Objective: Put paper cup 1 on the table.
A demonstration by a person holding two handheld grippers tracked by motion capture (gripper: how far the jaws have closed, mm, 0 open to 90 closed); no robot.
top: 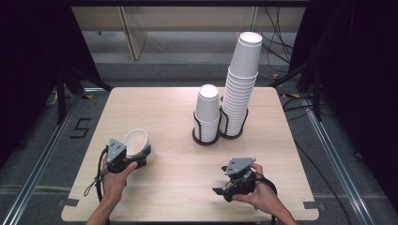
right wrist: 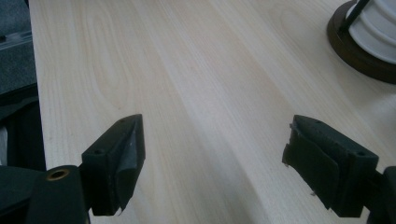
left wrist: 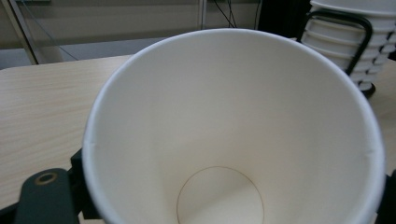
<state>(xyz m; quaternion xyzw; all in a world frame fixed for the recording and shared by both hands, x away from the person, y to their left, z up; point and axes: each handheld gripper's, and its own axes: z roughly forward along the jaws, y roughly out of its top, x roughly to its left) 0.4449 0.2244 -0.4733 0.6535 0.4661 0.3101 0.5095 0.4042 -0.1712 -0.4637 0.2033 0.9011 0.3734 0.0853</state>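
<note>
A white paper cup (top: 135, 142) is tilted over the table's near left part, and my left gripper (top: 138, 154) is shut on it. In the left gripper view I look into the open mouth of the cup (left wrist: 233, 121), with one black finger (left wrist: 46, 196) beside its wall at the lower left. My right gripper (top: 220, 190) hovers low over the near right of the table, jaws pointing left. In the right gripper view it (right wrist: 212, 158) stands open with bare wood between its fingers.
Two black wire holders stand at the table's middle back: a short cup stack (top: 207, 110) and a tall leaning cup stack (top: 241, 79) right of it. A holder base (right wrist: 359, 51) shows at the upper right. The light wooden table (top: 178, 178) ends near the hands.
</note>
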